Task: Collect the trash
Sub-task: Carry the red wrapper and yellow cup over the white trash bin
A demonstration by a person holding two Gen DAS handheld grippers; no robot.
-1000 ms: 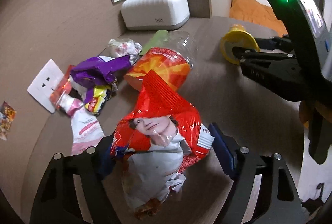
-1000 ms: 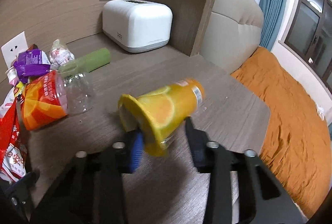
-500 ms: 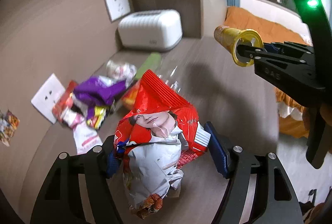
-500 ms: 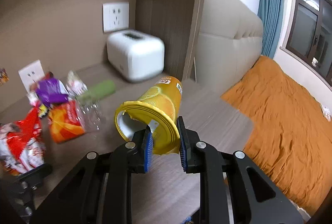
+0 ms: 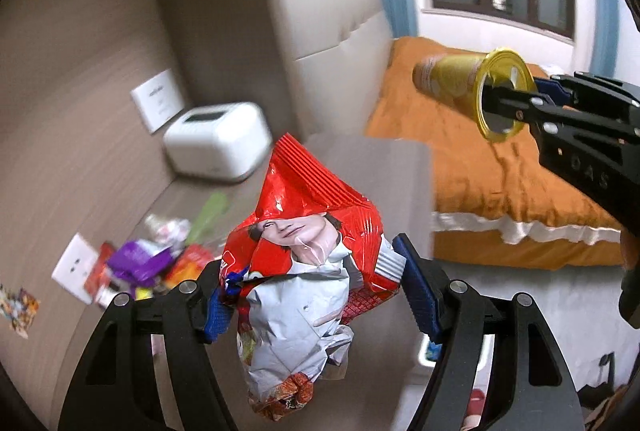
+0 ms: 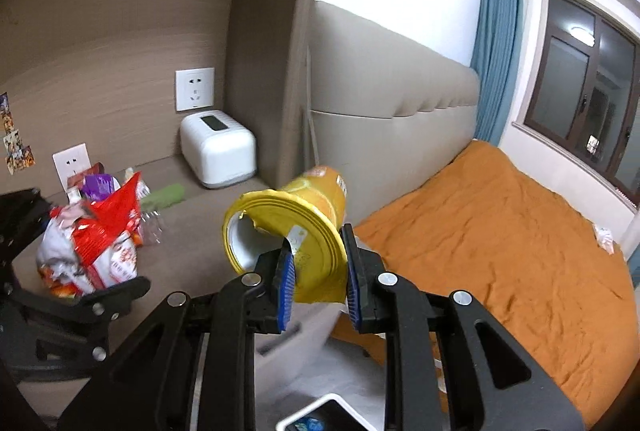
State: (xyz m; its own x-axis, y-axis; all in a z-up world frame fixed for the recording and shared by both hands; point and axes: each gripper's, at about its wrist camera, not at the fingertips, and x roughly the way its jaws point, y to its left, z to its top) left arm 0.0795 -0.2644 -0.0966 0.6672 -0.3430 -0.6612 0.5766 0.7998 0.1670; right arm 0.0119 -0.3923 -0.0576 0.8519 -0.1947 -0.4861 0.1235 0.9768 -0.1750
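My left gripper (image 5: 312,305) is shut on a crumpled red and white snack bag (image 5: 304,271) and holds it in the air above the desk; the bag also shows in the right wrist view (image 6: 94,243). My right gripper (image 6: 318,273) is shut on the rim of a yellow orange-print paper cup (image 6: 296,227), lifted and lying on its side; it also shows in the left wrist view (image 5: 472,91). Several wrappers (image 5: 140,265) and a clear bottle (image 6: 152,227) lie on the desk by the wall.
A white box-shaped appliance (image 6: 218,149) stands at the back of the brown desk (image 6: 192,207). Wall sockets (image 6: 195,89) are behind it. A bed with an orange cover (image 6: 500,227) lies to the right. A white bin rim (image 6: 324,413) shows below.
Both grippers have risen and pulled back from the desk, carrying the snack bag and the cup. The desk and the wrappers look smaller and farther away.
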